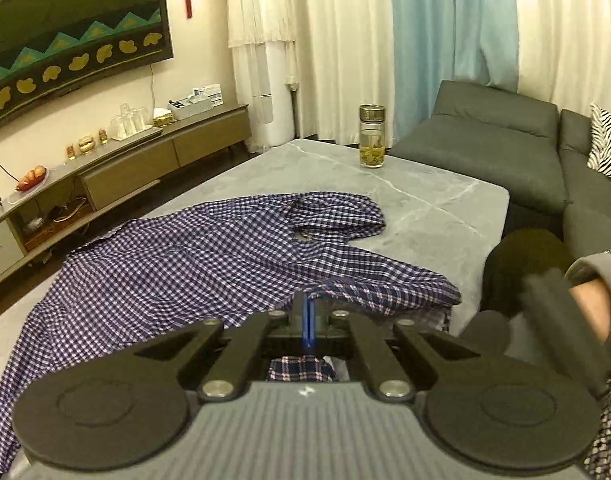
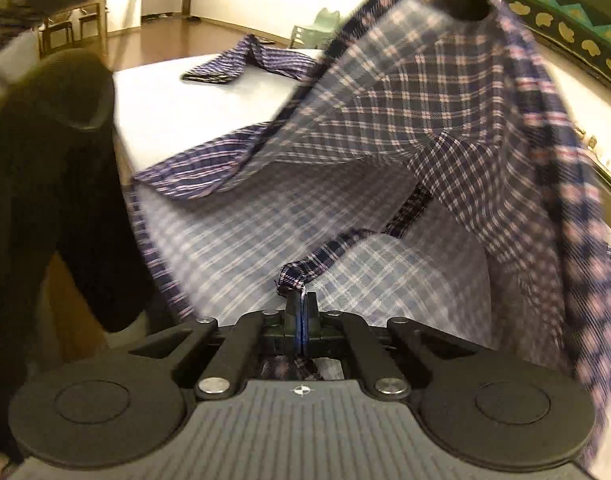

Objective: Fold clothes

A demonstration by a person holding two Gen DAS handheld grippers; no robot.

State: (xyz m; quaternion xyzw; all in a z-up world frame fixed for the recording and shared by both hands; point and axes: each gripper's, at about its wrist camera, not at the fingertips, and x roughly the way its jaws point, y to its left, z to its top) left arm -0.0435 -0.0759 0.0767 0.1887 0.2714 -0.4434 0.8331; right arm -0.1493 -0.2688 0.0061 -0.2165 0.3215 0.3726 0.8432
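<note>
A blue and white checked shirt (image 1: pixel 177 264) lies spread over the grey marble-look table (image 1: pixel 425 208), one sleeve curled toward the far side. My left gripper (image 1: pixel 308 300) is shut on the shirt's near edge, with cloth bunched behind the fingers. In the right wrist view the same shirt (image 2: pixel 445 128) hangs lifted and blurred, its upper edge held by the other gripper at the top. My right gripper (image 2: pixel 301 300) is shut on a corner of the hem. A sleeve (image 2: pixel 241 60) trails across the white table top (image 2: pixel 177 112).
A glass bottle of tea (image 1: pixel 372 136) stands at the table's far edge. A grey sofa (image 1: pixel 485 152) with a zebra cushion (image 1: pixel 609 144) lies to the right, a low cabinet (image 1: pixel 125 164) with glasses to the left. A person's gloved hand and sleeve (image 1: pixel 577 288) are at right.
</note>
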